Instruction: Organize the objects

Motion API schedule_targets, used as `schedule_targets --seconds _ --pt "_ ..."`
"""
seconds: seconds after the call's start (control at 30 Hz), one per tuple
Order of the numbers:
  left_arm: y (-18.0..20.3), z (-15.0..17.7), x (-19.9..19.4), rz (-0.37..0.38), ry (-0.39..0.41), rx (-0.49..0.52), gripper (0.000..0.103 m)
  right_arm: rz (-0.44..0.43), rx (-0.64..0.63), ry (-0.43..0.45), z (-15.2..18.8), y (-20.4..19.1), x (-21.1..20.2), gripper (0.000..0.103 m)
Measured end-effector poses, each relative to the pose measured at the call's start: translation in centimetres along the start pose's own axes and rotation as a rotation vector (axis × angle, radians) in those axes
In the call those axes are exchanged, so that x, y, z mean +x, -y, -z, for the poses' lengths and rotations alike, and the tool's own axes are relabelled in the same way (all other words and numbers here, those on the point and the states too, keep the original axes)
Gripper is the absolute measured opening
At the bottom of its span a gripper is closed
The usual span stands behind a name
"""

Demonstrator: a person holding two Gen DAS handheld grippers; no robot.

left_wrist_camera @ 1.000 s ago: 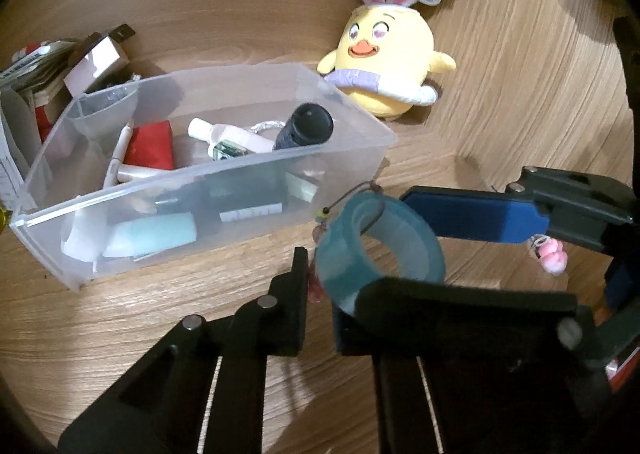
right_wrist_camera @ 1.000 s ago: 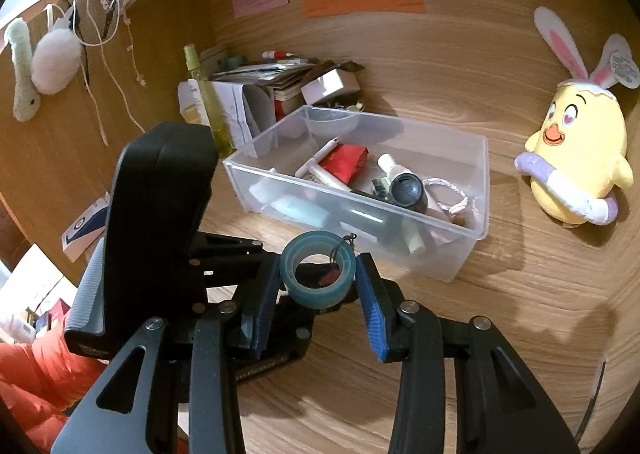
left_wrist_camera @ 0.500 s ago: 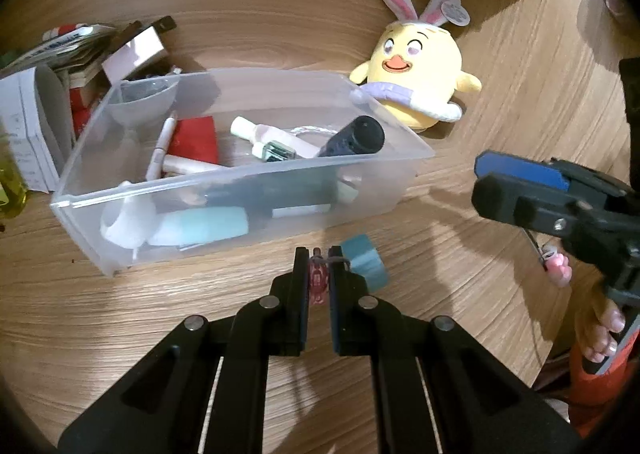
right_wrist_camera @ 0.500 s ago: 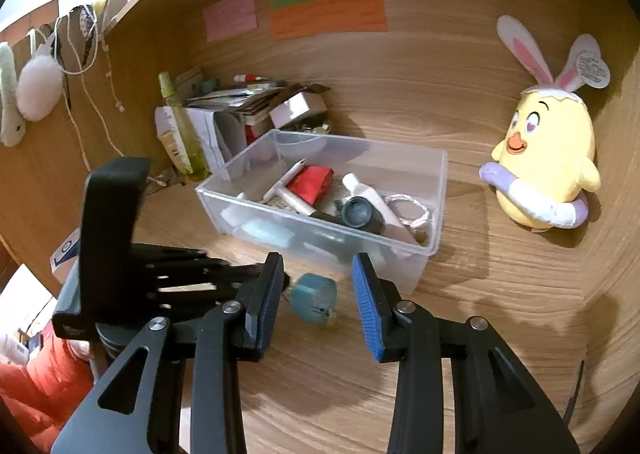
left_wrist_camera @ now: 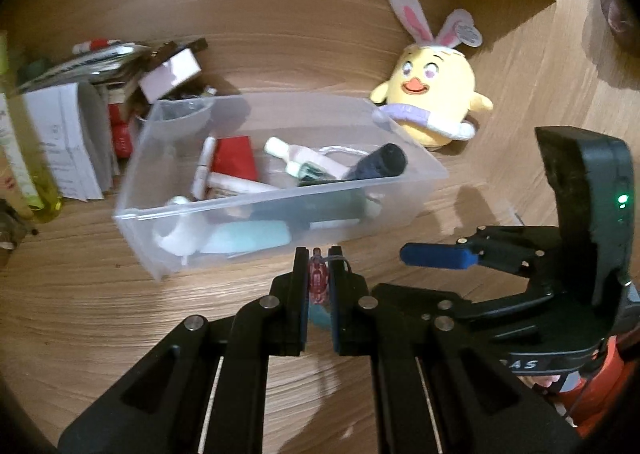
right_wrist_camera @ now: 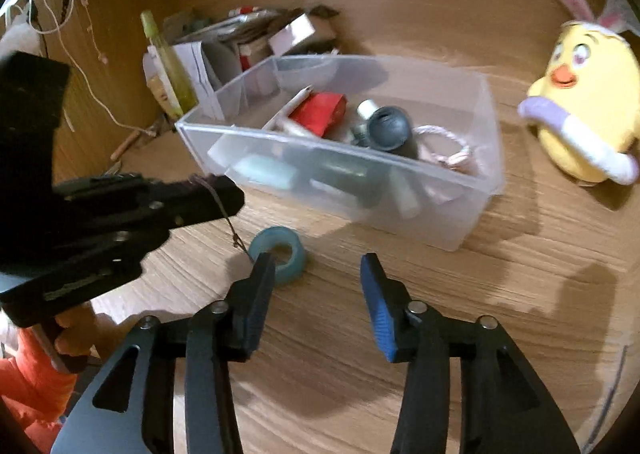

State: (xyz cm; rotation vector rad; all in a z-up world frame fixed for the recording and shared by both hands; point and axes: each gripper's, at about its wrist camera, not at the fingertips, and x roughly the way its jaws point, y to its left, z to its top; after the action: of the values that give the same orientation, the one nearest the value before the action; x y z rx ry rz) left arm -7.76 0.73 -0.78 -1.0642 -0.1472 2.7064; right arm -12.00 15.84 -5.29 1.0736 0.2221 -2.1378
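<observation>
My left gripper (left_wrist_camera: 318,274) is shut on a small pink charm (left_wrist_camera: 318,278). A thin cord (right_wrist_camera: 228,219) runs from the charm down to a teal tape roll (right_wrist_camera: 280,254) on the wooden table, in front of the clear bin (right_wrist_camera: 340,151). In the right wrist view my left gripper (right_wrist_camera: 230,193) reaches in from the left above the roll. My right gripper (right_wrist_camera: 316,270) hovers low over the table with its jaws opening. Nothing is between them, and the roll lies just past its left fingertip. In the left wrist view one blue pad (left_wrist_camera: 436,256) of the right gripper shows at the right.
The clear bin (left_wrist_camera: 280,199) holds tubes, a red pouch, a dark bottle and a cord. A yellow bunny-eared plush chick (left_wrist_camera: 432,105) sits to its right. Boxes, papers and a yellow-green bottle (right_wrist_camera: 168,61) crowd the back left. A person's orange sleeve (right_wrist_camera: 24,386) is at the lower left.
The right gripper let go of the tape roll, which dropped to the table on its cord. That gripper then sank toward the table and widened. The left gripper drew back and up, still shut.
</observation>
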Motion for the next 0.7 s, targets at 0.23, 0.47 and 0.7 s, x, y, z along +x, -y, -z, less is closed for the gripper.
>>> schedule_targets --seconds 0.23,0.47,0.7 --pt "-2.5 0.1 -1.7 -0.042 0.03 -0.054 0.008 -0.025 -0.052 -0.058 -0.2 -2.4 2.5 0.042" --pt "-4.8 0.6 -2.5 -0.065 0.037 -0.099 0.008 0.007 -0.118 -0.071 -0.1 -4.6 3.8 0.049" --pt "-5.2 0.5 -2.7 -0.072 0.043 -0.108 0.008 0.049 -0.141 -0.043 0.0 -4.9 3.5 0.036"
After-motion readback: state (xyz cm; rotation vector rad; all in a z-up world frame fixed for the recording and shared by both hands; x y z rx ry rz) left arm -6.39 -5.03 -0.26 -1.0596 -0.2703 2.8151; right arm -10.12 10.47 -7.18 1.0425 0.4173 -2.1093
